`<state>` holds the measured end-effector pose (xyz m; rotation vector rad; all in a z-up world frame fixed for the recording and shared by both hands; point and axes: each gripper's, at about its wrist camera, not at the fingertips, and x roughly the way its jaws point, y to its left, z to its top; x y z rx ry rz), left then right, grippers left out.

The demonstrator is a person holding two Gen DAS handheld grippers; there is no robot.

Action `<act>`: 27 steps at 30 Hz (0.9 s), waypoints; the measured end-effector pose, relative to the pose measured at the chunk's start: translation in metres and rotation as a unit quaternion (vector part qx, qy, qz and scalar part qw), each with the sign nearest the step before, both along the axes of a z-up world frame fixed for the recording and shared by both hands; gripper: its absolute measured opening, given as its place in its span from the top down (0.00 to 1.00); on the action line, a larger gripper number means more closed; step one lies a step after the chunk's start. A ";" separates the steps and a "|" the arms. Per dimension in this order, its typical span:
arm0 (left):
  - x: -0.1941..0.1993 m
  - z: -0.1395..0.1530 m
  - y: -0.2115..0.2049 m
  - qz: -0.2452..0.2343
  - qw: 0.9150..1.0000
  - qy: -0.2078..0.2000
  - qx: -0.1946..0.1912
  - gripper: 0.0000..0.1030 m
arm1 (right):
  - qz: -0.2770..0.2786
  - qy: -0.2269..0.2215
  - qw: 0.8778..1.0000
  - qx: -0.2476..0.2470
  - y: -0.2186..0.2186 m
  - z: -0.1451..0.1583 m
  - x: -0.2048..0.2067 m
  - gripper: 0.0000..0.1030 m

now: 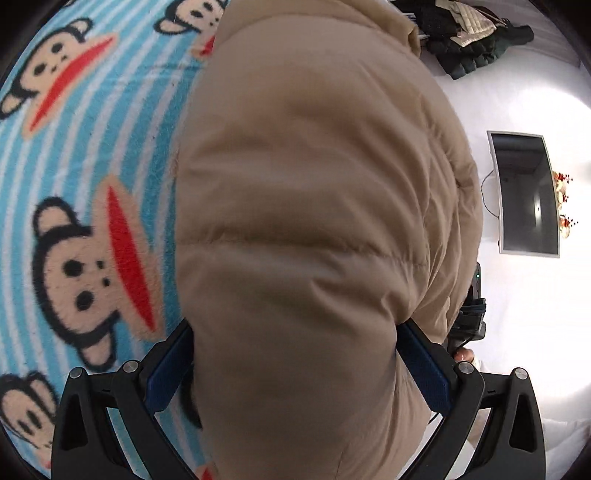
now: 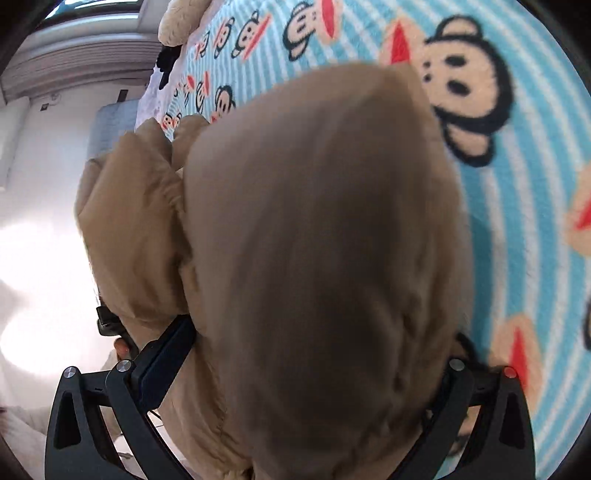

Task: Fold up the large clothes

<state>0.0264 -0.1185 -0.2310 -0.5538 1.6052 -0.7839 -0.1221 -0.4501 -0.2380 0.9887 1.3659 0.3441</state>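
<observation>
Left wrist view only: television (image 1: 526, 194), dark clothes pile (image 1: 469, 35) beyond tan jacket (image 1: 303, 221)

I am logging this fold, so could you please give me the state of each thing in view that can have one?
Tan puffer jacket: bunched, held up over the blanket by both grippers.
Left gripper: shut on the jacket.
Right gripper: shut on the jacket.
Monkey-print blanket: spread flat.
Screen: off, dark.
Dark clothes: in a loose pile, unfolded.
</observation>
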 end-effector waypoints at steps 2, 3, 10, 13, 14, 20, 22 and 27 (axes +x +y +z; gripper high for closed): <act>-0.001 0.004 -0.012 -0.003 1.000 -0.006 0.014 0.00 | -0.005 0.004 1.000 0.006 0.003 -0.002 0.002 0.00; -0.002 0.008 -0.017 -0.005 1.000 -0.013 0.025 0.00 | -0.009 0.006 1.000 0.004 0.005 -0.002 0.002 0.00; -0.009 0.044 -0.040 -0.005 0.994 -0.076 0.076 0.23 | -0.054 0.006 0.998 0.021 0.004 0.011 -0.008 0.43; -0.011 0.062 -0.042 -0.007 0.992 -0.101 0.073 0.26 | -0.049 -0.014 0.998 0.021 0.008 0.025 -0.010 0.52; -0.008 0.068 -0.038 -0.007 0.992 -0.109 0.071 0.26 | -0.046 -0.021 0.998 0.021 0.012 0.030 -0.010 0.53; 0.017 0.102 -0.001 0.020 0.988 -0.141 0.055 0.26 | -0.043 -0.060 0.997 0.024 0.037 0.061 0.009 0.53; 0.034 0.113 0.018 0.028 0.986 -0.154 0.056 0.26 | -0.043 -0.073 0.996 0.022 0.052 0.068 0.023 0.53; 0.082 0.123 0.072 0.038 0.982 -0.173 0.067 0.26 | -0.042 -0.098 0.994 0.016 0.103 0.074 0.069 0.53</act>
